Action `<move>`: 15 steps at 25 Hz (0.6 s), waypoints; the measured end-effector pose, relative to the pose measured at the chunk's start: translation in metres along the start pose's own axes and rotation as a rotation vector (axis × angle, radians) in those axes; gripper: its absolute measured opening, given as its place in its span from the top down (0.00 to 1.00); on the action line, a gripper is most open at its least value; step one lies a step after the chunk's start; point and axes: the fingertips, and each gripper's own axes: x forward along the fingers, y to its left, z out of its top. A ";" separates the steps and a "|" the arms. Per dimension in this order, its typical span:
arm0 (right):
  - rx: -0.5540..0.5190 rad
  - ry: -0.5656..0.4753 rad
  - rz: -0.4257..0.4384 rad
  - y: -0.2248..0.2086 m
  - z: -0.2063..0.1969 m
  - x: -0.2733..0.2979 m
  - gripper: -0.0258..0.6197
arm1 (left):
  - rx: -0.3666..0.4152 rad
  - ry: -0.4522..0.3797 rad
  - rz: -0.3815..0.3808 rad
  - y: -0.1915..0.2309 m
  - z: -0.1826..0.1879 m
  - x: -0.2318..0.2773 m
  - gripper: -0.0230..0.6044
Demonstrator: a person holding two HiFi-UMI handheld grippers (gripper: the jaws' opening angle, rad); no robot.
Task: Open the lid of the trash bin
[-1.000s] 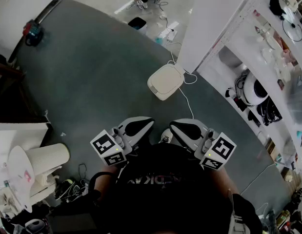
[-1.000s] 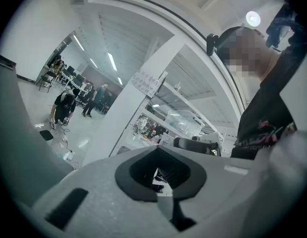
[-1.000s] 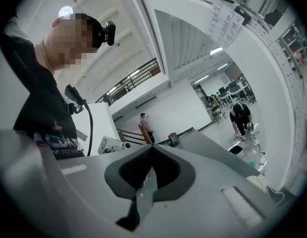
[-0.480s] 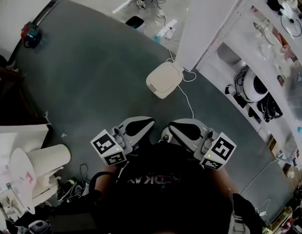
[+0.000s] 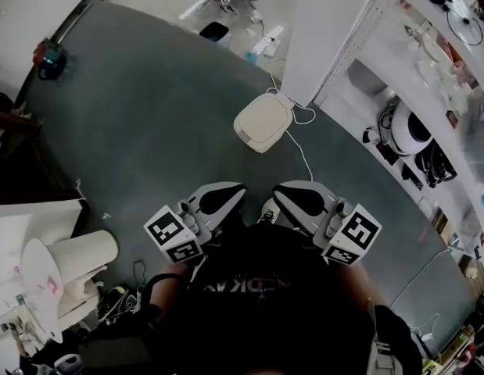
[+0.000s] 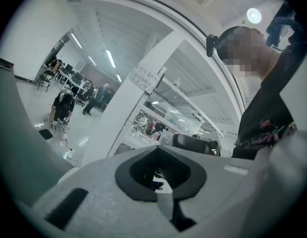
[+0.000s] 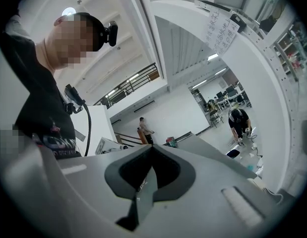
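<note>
Trash bin (image 5: pixel 245 137) is standing on the grey floor mat (image 5: pixel 148 116), well ahead of the person and just beside a white pillar (image 5: pixel 328 30). Its cream lid (image 5: pixel 265 119) is lying flat and closed. A white cable (image 5: pixel 300 151) is trailing along the floor right next to it.

The person is holding both grippers close to the chest, far from the bin. The left gripper (image 5: pixel 240 190) and the right gripper (image 5: pixel 277 198) are each showing jaws pressed together with nothing between them – both gripper views are looking out across the room rather than down at the bin.

Seen from above, the lid is a rounded rectangle whose long axis is running from lower left to upper right. The notched end, likely the hinge, is pointing toward the pillar, so the front lip is probably facing away from it.

Risks from here: closed jaws may be pushing at the lip instead of catching it, sliding or tipping what looks like a light bin – and the cable may be snagging a foot or a gripper on the approach.
</note>
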 end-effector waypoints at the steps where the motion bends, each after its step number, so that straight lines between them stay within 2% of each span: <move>1: 0.000 -0.001 -0.002 -0.001 0.000 -0.002 0.95 | -0.001 0.001 0.003 0.000 -0.001 0.001 0.96; 8: 0.012 -0.012 -0.030 -0.011 -0.001 -0.016 0.95 | 0.019 0.027 0.010 -0.002 -0.004 0.013 0.96; 15: 0.040 -0.036 -0.045 -0.017 -0.002 -0.031 0.95 | -0.013 0.027 0.012 -0.001 -0.006 0.020 0.96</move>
